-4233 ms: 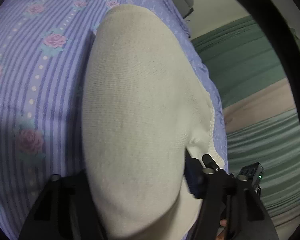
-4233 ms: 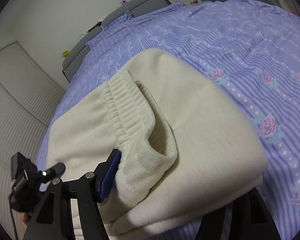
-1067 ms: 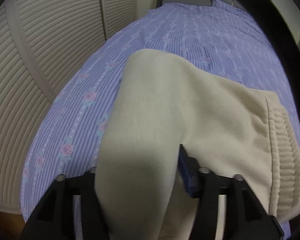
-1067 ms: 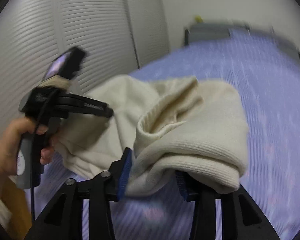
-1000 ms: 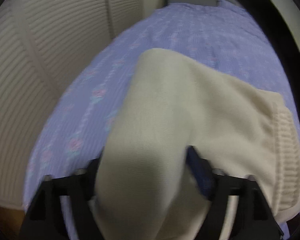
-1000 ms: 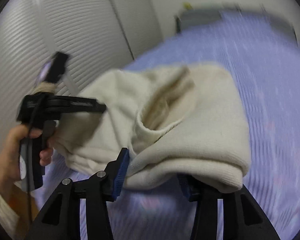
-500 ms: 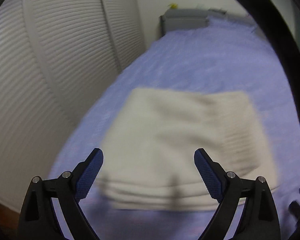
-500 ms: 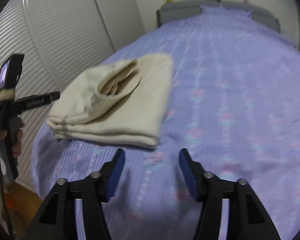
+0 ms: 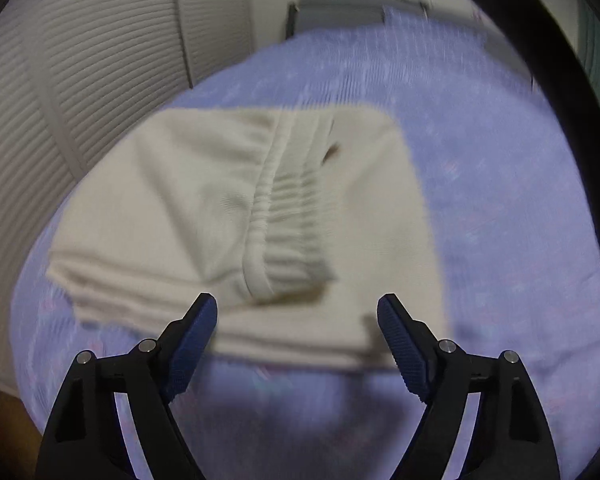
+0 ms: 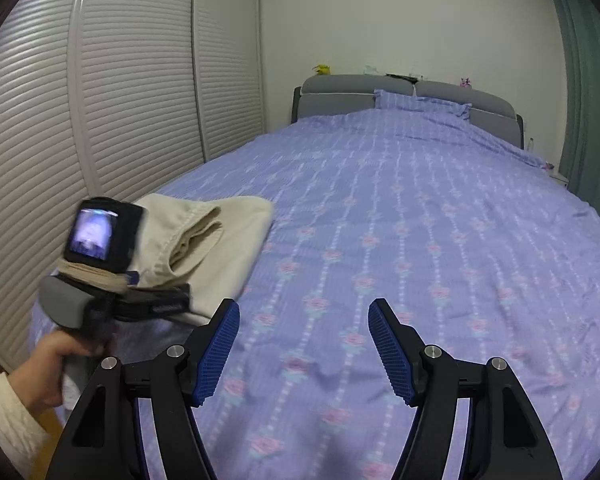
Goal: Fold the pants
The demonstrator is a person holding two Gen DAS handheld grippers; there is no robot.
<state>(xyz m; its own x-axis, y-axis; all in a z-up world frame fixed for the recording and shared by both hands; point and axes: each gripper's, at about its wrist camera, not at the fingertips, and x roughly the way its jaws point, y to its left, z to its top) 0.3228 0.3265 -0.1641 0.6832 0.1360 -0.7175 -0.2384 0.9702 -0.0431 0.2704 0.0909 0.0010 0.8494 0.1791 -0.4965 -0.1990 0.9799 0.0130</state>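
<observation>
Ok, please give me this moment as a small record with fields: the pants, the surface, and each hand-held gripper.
pants: cream pants, folded into a flat stack, waistband on top
surface: purple flowered bedspread; the pants lie near its left edge, beside the slatted wardrobe doors
left hand-held gripper: open, nothing between its fingers, just short of the stack
right hand-held gripper: open, nothing held, over bare bedspread, jaws have just been opening
task state: pants folded and released

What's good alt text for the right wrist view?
Folded cream pants lie near the left edge of a bed with a purple floral cover. In the foreground the right gripper hangs over the cover, jaws open and empty; at left a hand holds the left gripper beside the pants.
</observation>
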